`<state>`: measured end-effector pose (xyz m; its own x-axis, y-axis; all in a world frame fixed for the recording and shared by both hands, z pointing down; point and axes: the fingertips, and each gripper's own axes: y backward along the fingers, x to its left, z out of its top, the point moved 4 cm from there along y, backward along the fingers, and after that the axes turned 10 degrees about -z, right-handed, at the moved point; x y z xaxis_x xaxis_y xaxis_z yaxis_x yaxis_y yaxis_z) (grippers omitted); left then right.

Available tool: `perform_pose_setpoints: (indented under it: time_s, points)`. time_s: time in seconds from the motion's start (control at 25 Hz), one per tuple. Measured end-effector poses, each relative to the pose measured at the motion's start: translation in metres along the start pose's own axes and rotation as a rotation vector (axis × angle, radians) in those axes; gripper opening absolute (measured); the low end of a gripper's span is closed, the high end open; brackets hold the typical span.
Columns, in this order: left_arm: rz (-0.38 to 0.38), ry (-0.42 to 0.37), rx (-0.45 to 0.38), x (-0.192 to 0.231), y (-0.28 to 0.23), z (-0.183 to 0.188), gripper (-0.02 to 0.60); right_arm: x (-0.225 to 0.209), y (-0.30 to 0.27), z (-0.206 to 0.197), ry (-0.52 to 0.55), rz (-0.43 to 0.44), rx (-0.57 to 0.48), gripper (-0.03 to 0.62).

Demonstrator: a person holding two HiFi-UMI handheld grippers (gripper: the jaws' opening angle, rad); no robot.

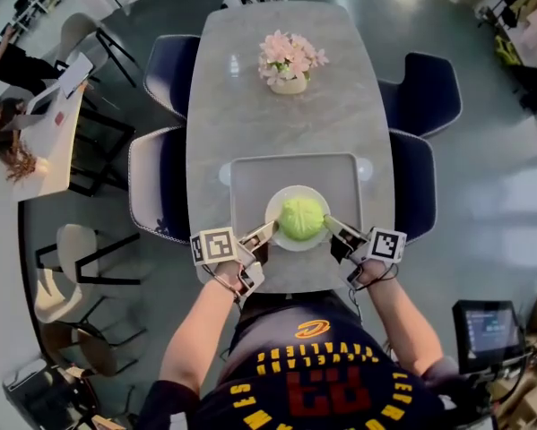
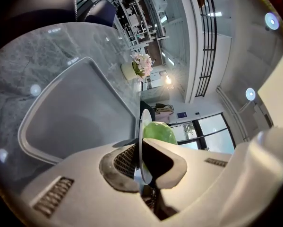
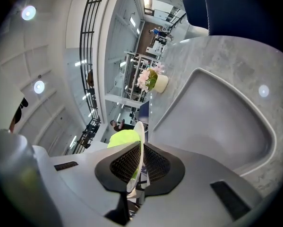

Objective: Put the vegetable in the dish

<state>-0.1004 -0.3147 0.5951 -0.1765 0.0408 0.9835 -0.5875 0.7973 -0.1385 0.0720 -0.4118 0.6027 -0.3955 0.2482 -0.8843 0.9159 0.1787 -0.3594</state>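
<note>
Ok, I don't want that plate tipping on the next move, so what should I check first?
1. Left tool shut on the plate rim: ok, the rim sits between its jaws in the left gripper view.
2. Right tool shut on the opposite rim: ok.
3. Cabbage lies on the plate, near its middle: ok.
4. Plate resting on the tray or held above it: cannot tell.
5. Tray bare around the plate: ok.
6. Flower vase far from the plate, at the table's other end: ok.
</note>
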Motion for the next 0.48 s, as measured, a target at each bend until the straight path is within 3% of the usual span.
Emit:
perform_pose_setpoints:
  time_s: [0.48]
  points:
    - [0.012, 0.082, 0.036, 0.058, -0.022, 0.030, 0.012, -0.025, -0.047, 0.018, 0.017, -0.024, 0.010, 0.020]
